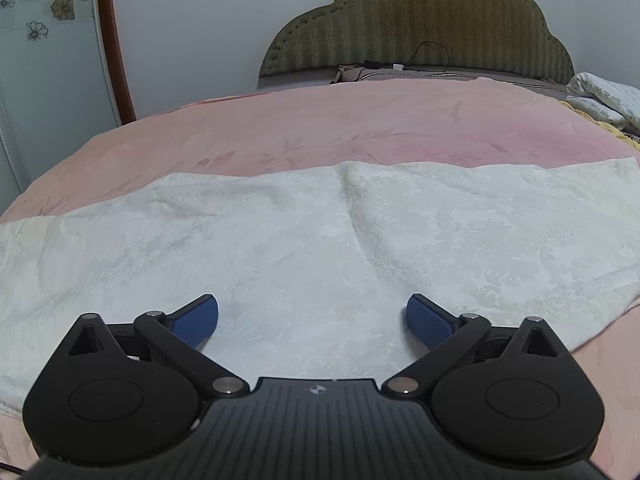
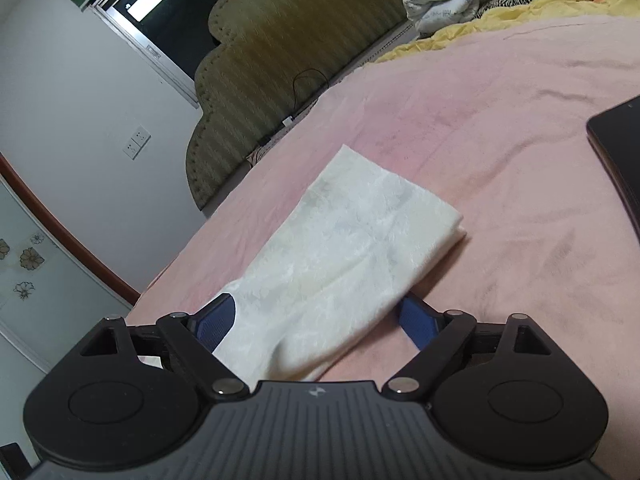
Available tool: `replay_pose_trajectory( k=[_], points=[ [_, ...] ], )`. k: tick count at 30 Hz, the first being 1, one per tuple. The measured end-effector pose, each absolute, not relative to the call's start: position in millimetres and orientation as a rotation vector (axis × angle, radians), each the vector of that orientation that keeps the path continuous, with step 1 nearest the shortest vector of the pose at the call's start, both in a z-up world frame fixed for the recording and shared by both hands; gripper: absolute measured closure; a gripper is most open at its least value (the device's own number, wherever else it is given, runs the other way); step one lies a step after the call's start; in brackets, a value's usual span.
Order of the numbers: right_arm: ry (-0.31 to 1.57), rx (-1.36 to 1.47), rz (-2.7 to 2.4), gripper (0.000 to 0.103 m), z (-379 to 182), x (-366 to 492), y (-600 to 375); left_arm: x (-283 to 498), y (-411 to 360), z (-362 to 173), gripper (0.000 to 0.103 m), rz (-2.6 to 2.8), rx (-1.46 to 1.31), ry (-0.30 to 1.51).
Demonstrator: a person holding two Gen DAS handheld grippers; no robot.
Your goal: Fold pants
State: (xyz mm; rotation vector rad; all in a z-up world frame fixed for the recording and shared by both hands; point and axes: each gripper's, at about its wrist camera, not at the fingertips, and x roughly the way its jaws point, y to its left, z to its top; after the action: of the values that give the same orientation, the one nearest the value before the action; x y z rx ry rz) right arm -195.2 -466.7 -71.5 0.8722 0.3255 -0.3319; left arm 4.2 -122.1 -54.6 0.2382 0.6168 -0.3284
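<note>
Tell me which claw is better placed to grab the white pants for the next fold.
Right, probably. The right claw stands open with one end of the white pants lying between its pads. The left claw is open too, but only hovers over flat cloth on the pink bedspread, with no edge to pinch.

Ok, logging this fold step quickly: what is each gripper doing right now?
Left gripper: open, over the white pants, gripping nothing.
Right gripper: open, the pants lying between its fingers, not clamped.
</note>
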Motion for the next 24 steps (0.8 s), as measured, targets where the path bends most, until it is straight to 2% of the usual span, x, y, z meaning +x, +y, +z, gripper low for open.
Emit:
replay_pose_trajectory(
  k=[3,10,20,24],
  points=[
    [0.317,0.863,-0.319,0.000,-70.8,-183.0,-472.5,5.2,-120.9,-54.6,0.000,-0.331,0.226,0.623],
    [0.335,0.743,-0.350,0.000,-69.4,-153.5,-472.3,5.2,-120.2,-54.7,0.000,-0.334,0.215,0.628],
    [0.156,0.866,-0.294,0.000,-79.1,-181.8,-479.9,4.9,-119.8,-55.0,0.000,-0.338,0.196,0.635],
    [0.148,0.869,-0.293,0.000,-78.2,-182.4,-479.7,4.7,-120.2,-55.0,0.000,-0.338,0.196,0.635]
  ],
)
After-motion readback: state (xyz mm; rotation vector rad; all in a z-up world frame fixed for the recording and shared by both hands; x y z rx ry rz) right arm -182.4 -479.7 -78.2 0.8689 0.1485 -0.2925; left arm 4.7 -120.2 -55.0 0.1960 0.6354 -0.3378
